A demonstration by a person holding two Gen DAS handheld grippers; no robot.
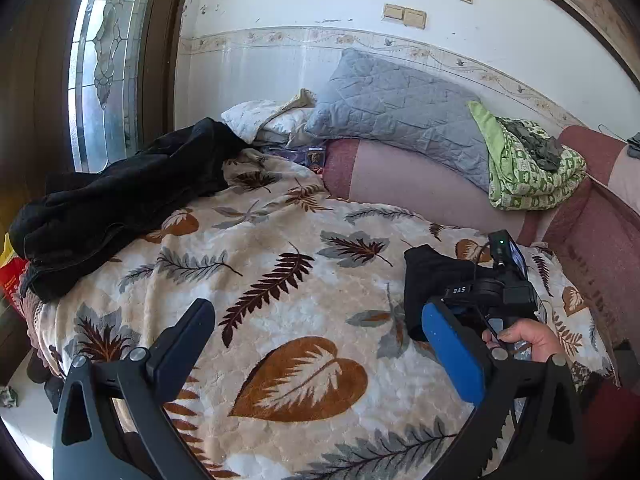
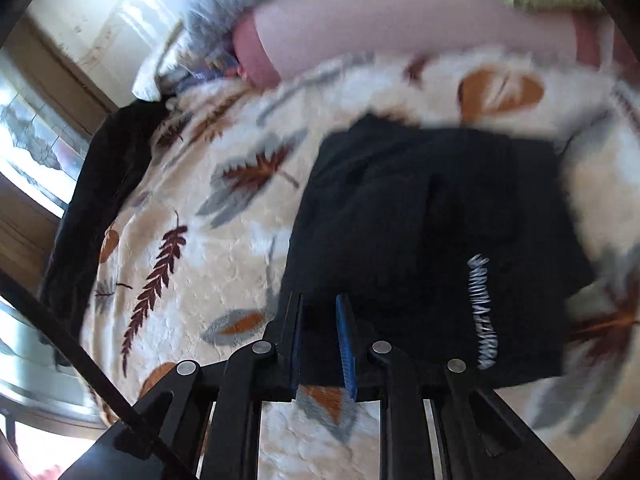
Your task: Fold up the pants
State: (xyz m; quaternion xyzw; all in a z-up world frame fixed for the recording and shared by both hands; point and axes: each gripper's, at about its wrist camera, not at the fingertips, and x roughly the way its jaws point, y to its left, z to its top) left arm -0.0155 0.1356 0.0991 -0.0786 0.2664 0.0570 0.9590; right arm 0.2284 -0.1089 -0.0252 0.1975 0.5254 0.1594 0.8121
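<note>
Folded black pants [image 2: 432,240] with white lettering lie on the leaf-patterned blanket [image 2: 224,240]; they also show in the left wrist view [image 1: 432,284] at the right, partly hidden by the right gripper's body. My right gripper [image 2: 320,312] has its fingers nearly together around the near edge of the folded pants. My left gripper [image 1: 320,332] is wide open and empty above the blanket [image 1: 280,320], to the left of the pants.
A heap of dark clothing [image 1: 120,200] lies at the blanket's far left edge. Pillows [image 1: 400,112] and a green folded cloth [image 1: 532,168] rest against the wall on a pink bolster [image 1: 420,188]. A glass door [image 1: 104,60] stands at left.
</note>
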